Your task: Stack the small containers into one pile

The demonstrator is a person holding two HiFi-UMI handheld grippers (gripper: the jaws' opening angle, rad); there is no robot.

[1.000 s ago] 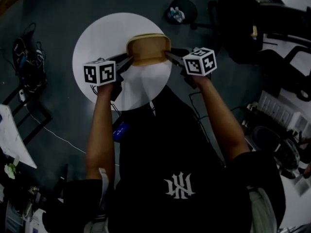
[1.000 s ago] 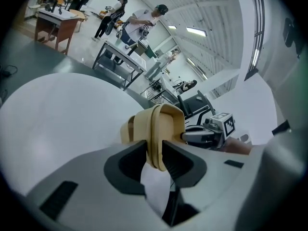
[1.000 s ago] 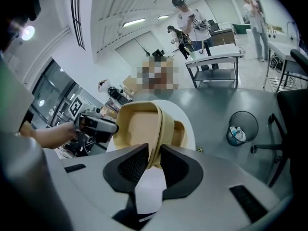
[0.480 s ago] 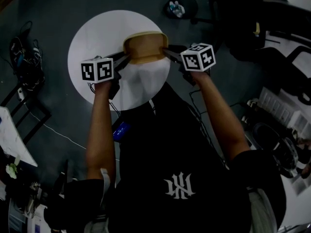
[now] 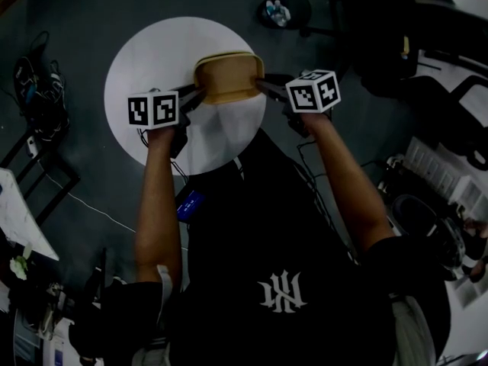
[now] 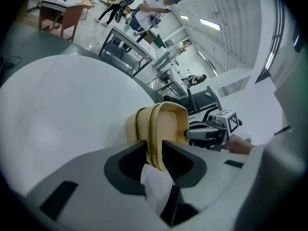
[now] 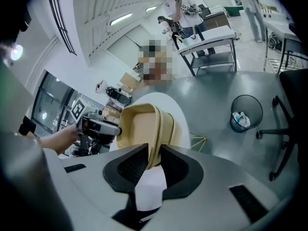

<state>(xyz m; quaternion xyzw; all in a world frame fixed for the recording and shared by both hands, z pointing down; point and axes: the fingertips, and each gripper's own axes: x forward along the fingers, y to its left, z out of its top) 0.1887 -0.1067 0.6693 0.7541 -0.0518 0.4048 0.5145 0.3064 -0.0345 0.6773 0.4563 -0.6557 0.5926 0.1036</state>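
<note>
One round white worktop [image 5: 145,67], at least two nested tan plastic containers [image 5: 229,78], two tools, left tool [image 5: 201,94] and right tool [image 5: 261,85], one black mesh waste bin [image 7: 246,112].

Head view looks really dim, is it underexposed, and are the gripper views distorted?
Head view: underexposed, only the white round table and tan containers stand out. Left gripper view: bright, fisheye-bent, dark corners. Right gripper view: the same.

Tan containers [image 5: 229,78] — plain white table [image 5: 152,59].
</note>
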